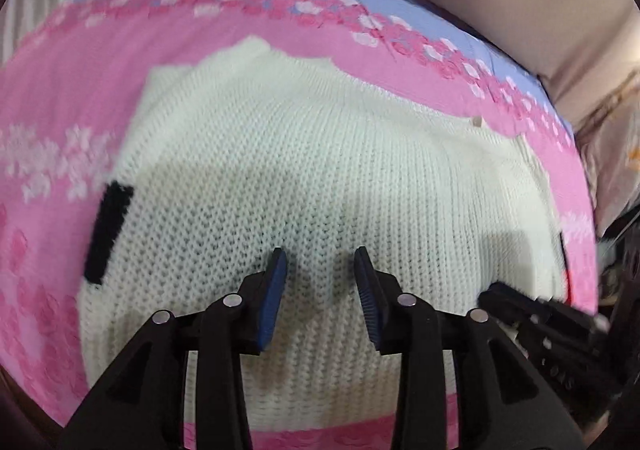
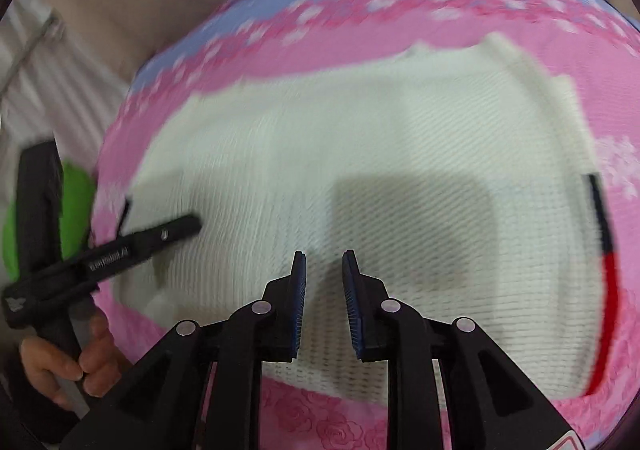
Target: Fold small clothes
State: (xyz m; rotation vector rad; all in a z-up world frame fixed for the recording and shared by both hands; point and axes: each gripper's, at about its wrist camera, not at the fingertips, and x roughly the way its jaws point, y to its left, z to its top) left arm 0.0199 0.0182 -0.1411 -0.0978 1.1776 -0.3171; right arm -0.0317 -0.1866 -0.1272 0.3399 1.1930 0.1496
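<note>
Sweater: a cream knitted sweater (image 1: 320, 154) lies flat on a pink flowered bedcover (image 1: 60, 102), folded into a broad block.
Place: about the middle of the bedcover, with pink showing on every side of it.
Long axis: in the left wrist view it runs left to right, wider than it is deep.
Pointing: a small raised bump on the far edge looks like the collar; whether it is, I cannot tell for sure.
Trim: a black band (image 1: 107, 232) sits at the left end in the left wrist view; a black and red edge (image 2: 604, 262) marks the right end in the right wrist view.
Left gripper (image 1: 320, 262): jaws apart, nothing between the blue pads, above the knit near its near edge.
Right gripper (image 2: 324, 262): jaws narrowly apart, gripping nothing, over the sweater.
Hand (image 2: 68, 362): seen in the right wrist view, wrapped round the other gripper's handle.
Sharpness: the right wrist view is blurred.
</note>
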